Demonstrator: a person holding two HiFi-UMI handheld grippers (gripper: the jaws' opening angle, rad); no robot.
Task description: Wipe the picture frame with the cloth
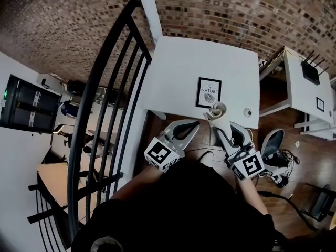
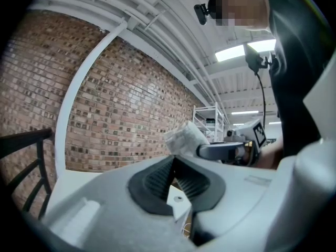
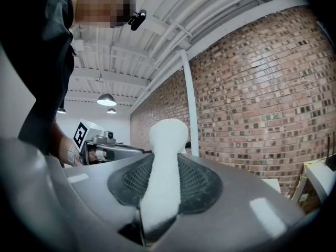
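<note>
A brick wall point(image 1: 79, 25) fills the far side of the head view, and a black railing point(image 1: 100, 114) crosses the left part. Against the wall stands a white table point(image 1: 178, 72), and a second white table point(image 1: 302, 96) with a black router point(image 1: 311, 70) is on the right. The left gripper point(image 1: 195, 124) is held just before the near edge of the table. In the left gripper view its jaws are closed on each other at the tips, and nothing is between them. The right gripper point(image 1: 223, 127) is beside it and well apart from it; its jaws are pressed on a white cloth point(image 3: 167, 135), which rises in a rounded roll above the tips. The picture frame point(image 1: 208, 92) lies flat on the table near the front edge, black with a white print. The cloth is just at the frame's near right corner; it is not clear whether it touches the frame. A small round object point(image 1: 247, 112) lies on the table to the right of the cloth.
</note>
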